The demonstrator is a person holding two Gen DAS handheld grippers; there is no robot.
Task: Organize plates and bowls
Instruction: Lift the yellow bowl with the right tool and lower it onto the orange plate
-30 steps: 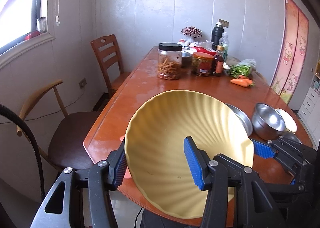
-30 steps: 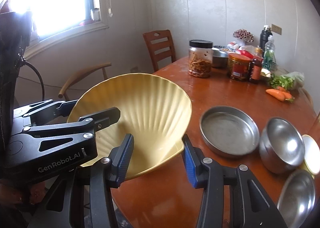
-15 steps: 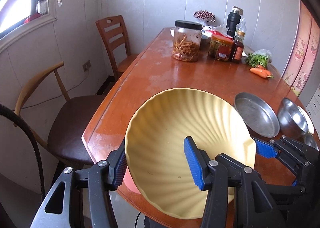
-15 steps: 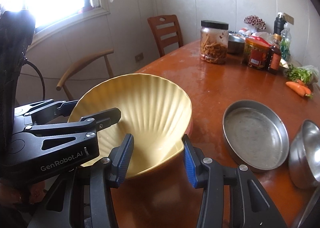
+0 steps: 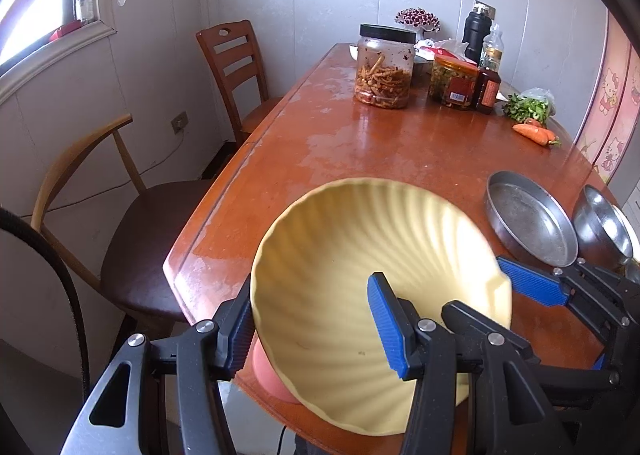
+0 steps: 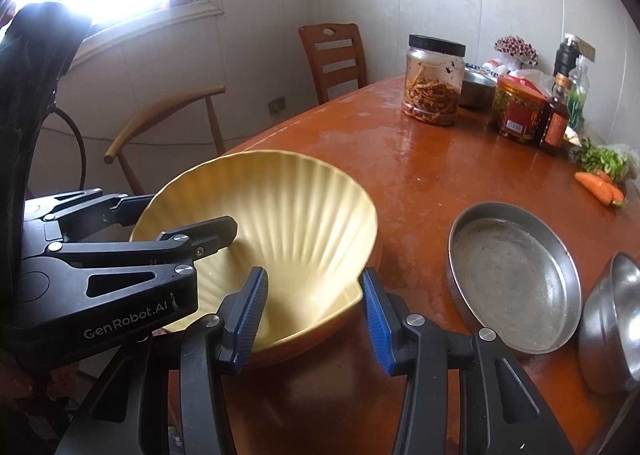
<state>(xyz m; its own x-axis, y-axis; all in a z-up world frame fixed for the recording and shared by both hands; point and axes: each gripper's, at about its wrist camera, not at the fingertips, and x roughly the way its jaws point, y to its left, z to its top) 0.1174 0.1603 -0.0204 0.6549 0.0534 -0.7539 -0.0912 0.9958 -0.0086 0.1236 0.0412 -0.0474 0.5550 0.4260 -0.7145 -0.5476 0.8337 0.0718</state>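
A yellow scalloped bowl (image 5: 372,295) sits between the jaws of both grippers at the near edge of the table (image 5: 400,143). The left gripper (image 5: 316,319) clamps its rim, one jaw inside, one outside. The right gripper (image 6: 316,303) straddles the opposite rim, its jaws spread. A steel pan (image 6: 516,279) lies right of them.

Between my left gripper's (image 5: 312,329) ribbed blue rubbery pads I see the yellow shell bowl (image 5: 372,275), matt and fluted, plastic-looking. Under it the table (image 5: 400,151) is red-brown wood, glossy but worn pale in patches. Just right of my right gripper (image 6: 314,313) the round pan (image 6: 516,279) is dull, scuffed metal; beyond it the steel bowl (image 6: 612,319) looks polished and mirror-bright. The gripper bodies are matt black plastic.
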